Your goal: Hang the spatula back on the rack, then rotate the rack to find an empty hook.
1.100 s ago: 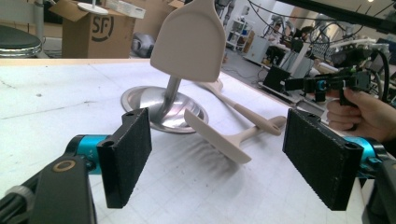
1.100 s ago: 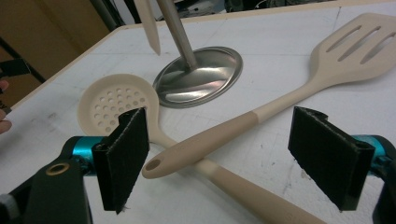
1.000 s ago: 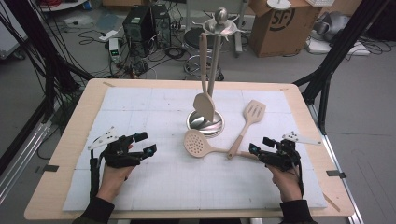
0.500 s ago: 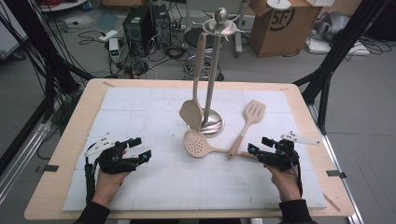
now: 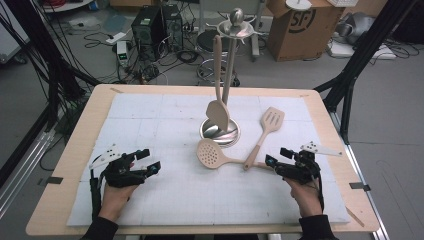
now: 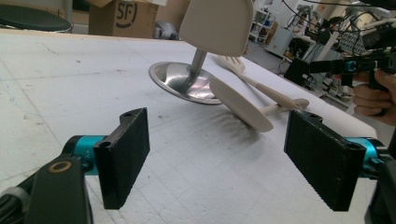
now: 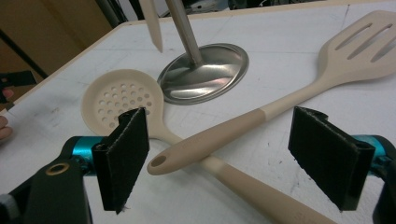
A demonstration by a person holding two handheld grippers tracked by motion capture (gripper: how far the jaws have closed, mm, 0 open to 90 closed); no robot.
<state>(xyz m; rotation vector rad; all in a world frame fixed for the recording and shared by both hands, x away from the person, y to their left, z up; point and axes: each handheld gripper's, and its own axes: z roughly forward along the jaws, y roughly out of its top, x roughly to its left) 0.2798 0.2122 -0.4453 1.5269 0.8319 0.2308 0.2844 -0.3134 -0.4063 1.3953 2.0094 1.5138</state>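
Two beige utensils lie crossed on the worktop (image 5: 90, 130) beside the steel stand (image 5: 221, 131): a slotted turner (image 7: 299, 95) over a perforated skimmer (image 7: 123, 102). Both look light, smooth, probably slippery silicone with stiff handles; the turner's handle end suits a grip. The right tool (image 7: 219, 156) and left tool (image 6: 219, 158) both gape, empty.

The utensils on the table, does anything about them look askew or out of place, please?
The slotted turner and skimmer lie crossed at their handles beside the stand, while one spatula hangs from it. Nothing looks spilled or damaged.
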